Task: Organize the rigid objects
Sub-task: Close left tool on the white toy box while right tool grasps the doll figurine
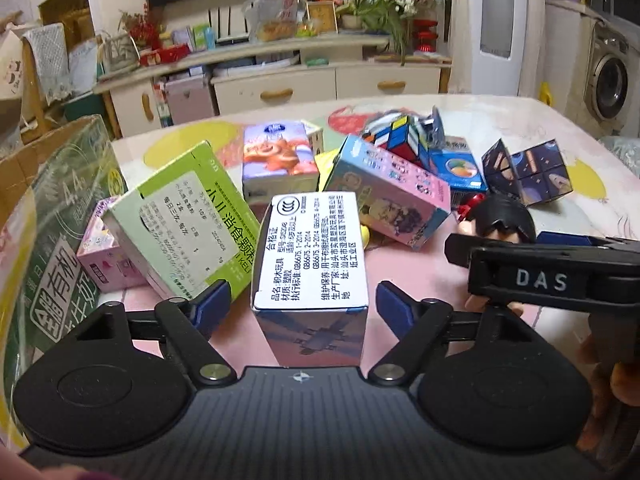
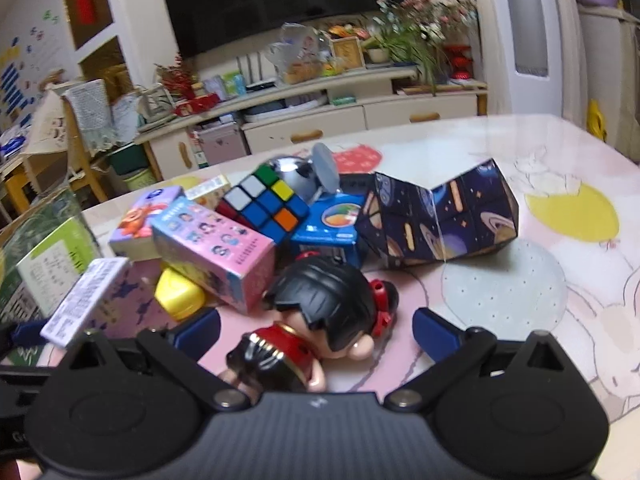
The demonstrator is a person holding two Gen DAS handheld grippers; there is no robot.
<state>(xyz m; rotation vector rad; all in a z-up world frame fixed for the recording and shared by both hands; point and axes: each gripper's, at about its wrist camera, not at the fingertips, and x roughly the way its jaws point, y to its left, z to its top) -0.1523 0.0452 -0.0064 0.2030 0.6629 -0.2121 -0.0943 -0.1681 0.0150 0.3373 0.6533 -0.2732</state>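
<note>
white label box (image 1: 310, 256) sits nearest in the left wrist view, right between the blue pads (image 1: 394, 304) of the left hand-held gripper (image 1: 306, 304), label side up, long axis pointing away. jaws wide, released, small gap each side of the box, pads not pressing, so nothing held yet. lined up w/ the box centred, prob so a squeeze takes it across the short sides.

right hand-held gripper (image 2: 316, 330) also released, jaws wide. doll (image 2: 320, 320) w/ black hair and red top lies on its side between the jaws, head pointing away, apart from both pads. looks set up for a pick too.

behind these, rest of the stuff is heaped mid desk (image 2: 560, 152), unsorted: green box (image 1: 188, 216) leaning on a small pink box (image 1: 100, 248), pink-blue carton (image 1: 388, 196) tilted over a yellow thing (image 2: 178, 292), puzzle cube (image 2: 266, 200) on top, blue box (image 2: 332, 224), space-print folding cube (image 2: 440, 216) off to the right side.

far left edge: big cardboard carton (image 1: 60, 200), open top, likely the drop spot, can't be sure.
</note>
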